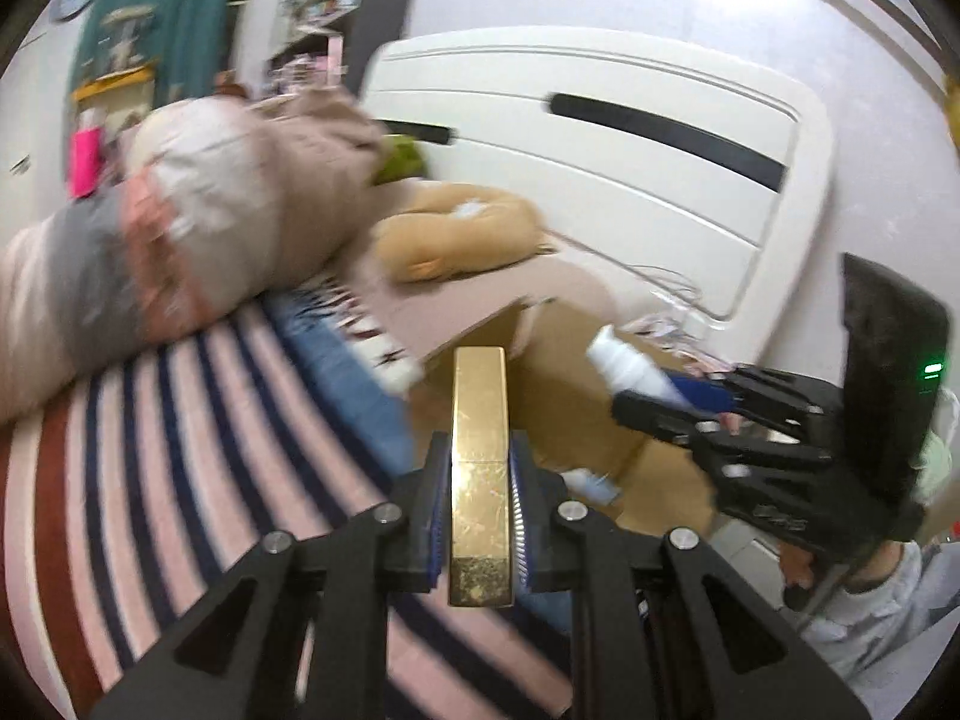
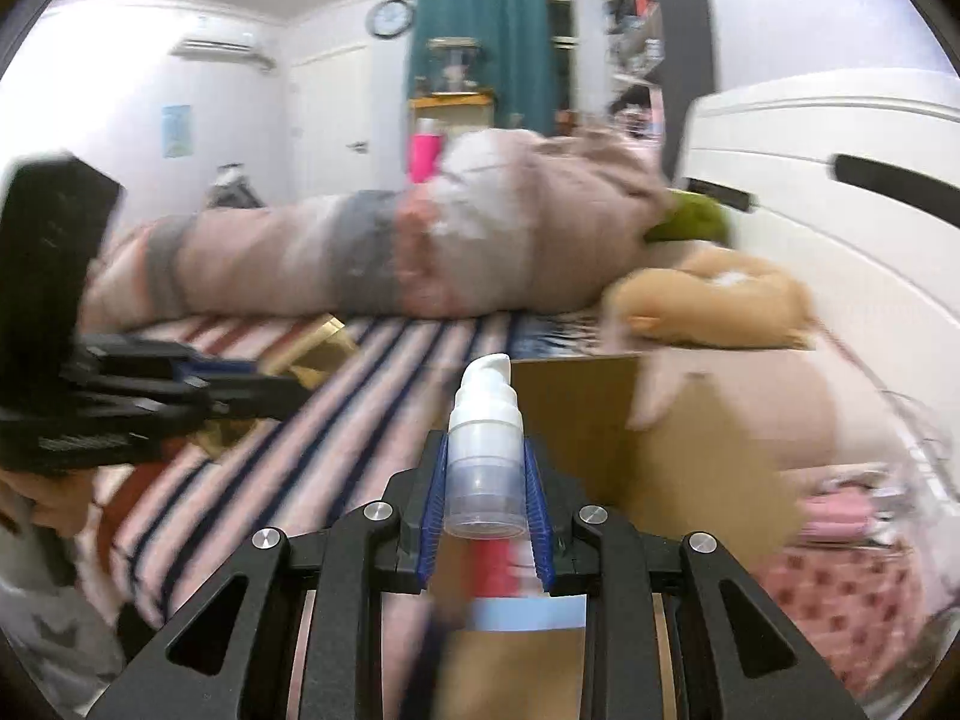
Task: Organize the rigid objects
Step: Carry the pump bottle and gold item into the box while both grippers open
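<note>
My left gripper [image 1: 480,468] is shut on a long gold box [image 1: 481,456], held above the striped bedspread beside an open cardboard box [image 1: 576,414]. My right gripper [image 2: 486,474] is shut on a white pump bottle [image 2: 485,450] with a clear base, held over the cardboard box [image 2: 600,420]. In the left wrist view the right gripper [image 1: 690,402] shows at the right with the bottle [image 1: 630,369] over the box. In the right wrist view the left gripper [image 2: 258,387] shows at the left with the gold box [image 2: 312,348].
A striped bedspread [image 1: 180,420] covers the bed. A rolled quilt [image 2: 390,252] and a tan plush toy [image 2: 714,300] lie behind the box. A white headboard [image 1: 630,150] stands at the right. Pink patterned fabric [image 2: 840,588] lies right of the box.
</note>
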`<state>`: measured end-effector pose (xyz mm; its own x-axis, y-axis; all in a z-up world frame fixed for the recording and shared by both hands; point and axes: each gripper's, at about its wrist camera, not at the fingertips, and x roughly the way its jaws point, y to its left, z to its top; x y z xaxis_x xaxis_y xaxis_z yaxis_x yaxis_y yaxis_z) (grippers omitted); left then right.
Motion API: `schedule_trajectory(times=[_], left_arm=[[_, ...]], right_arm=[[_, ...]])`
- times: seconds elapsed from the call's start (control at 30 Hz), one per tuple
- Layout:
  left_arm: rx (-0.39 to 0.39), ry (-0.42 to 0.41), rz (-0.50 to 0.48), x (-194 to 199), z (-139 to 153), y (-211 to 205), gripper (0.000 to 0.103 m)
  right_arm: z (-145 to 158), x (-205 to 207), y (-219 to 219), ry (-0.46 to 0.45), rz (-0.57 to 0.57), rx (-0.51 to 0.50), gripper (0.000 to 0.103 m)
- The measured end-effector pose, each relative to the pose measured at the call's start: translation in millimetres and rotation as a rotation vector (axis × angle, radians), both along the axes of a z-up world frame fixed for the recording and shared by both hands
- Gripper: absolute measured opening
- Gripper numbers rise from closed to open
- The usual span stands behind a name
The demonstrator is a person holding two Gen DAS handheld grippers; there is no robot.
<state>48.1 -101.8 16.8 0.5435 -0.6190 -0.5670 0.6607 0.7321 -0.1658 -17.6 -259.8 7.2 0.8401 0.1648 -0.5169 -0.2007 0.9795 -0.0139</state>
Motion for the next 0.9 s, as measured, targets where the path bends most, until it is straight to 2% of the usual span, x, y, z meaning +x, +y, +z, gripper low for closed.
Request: schedule_trajectory(times=[0.17, 0.37, 0.5, 0.8, 0.87, 0.9], left_arm=[[0.055, 0.046, -0.104, 21, 2, -73, 0.015], [0.212, 0.125, -0.145, 49, -25, -128, 0.015], [0.259, 0.162, -0.17, 60, -41, -143, 0.015], [0.272, 0.171, -0.162, 62, -48, -147, 0.017], [0.26, 0.169, -0.154, 60, -45, -142, 0.024], [0.246, 0.166, -0.145, 59, -42, -138, 0.032]], right_arm=[[-24, 25, -47, 0.079, -0.069, -0.03, 0.02], [-55, 48, -71, 0.163, -0.074, -0.043, 0.02], [-60, 47, -77, 0.166, -0.059, -0.016, 0.02], [-60, 47, -76, 0.166, -0.049, -0.012, 0.023], [-60, 47, -74, 0.168, -0.049, -0.021, 0.024], [-60, 47, -74, 0.171, -0.049, -0.025, 0.024]])
